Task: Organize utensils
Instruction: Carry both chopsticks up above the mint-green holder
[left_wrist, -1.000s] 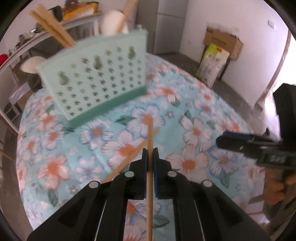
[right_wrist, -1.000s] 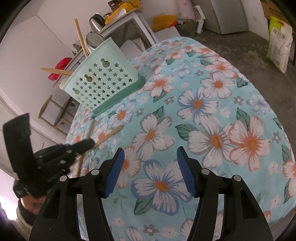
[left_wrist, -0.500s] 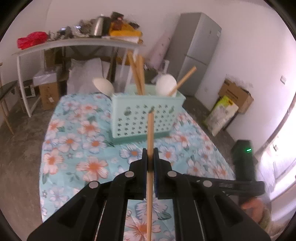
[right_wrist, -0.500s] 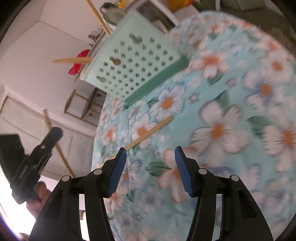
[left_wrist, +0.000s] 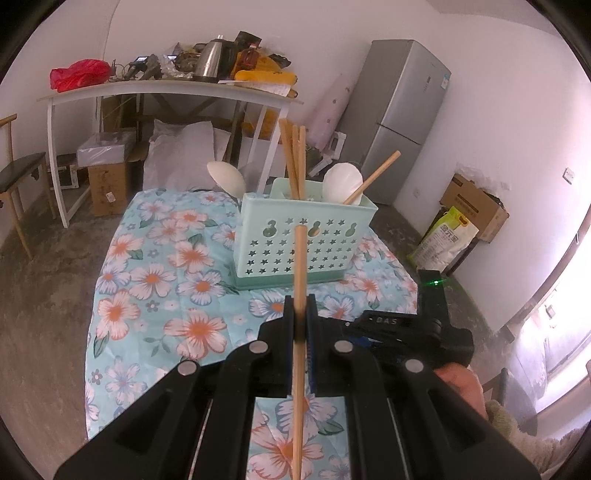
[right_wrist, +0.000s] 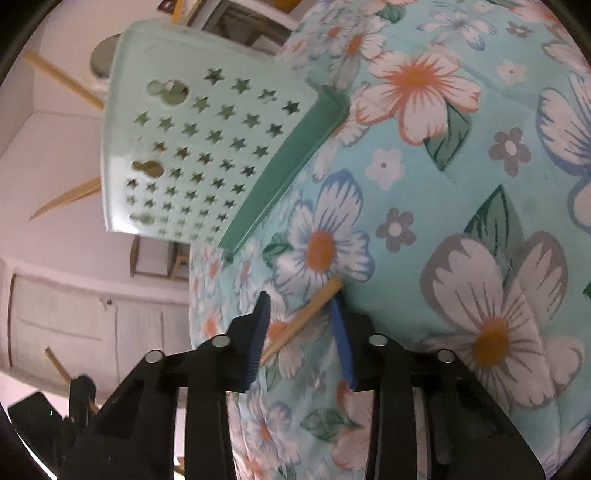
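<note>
Two chopsticks in play: left gripper (left_wrist: 300, 314) clamps one chopstick (left_wrist: 300, 266), needs lifting into caddy (left_wrist: 303, 236); right gripper (right_wrist: 301, 332) jaws open, straddling second chopstick (right_wrist: 306, 317), need closing.

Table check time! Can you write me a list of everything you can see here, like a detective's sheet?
Surface: flowered tablecloth covers the table.
Job's things: mint basket stands upright, holding chopsticks and two white spoons; one chopstick lies on the cloth.
Clutter: nothing seen on the cloth.
Grippers: left gripper shut on a held chopstick pointing toward the basket; right gripper open, fingers either side of the lying chopstick.
Cables: nothing seen.
Surroundings: fridge, loaded side table, cardboard boxes, chair.
</note>
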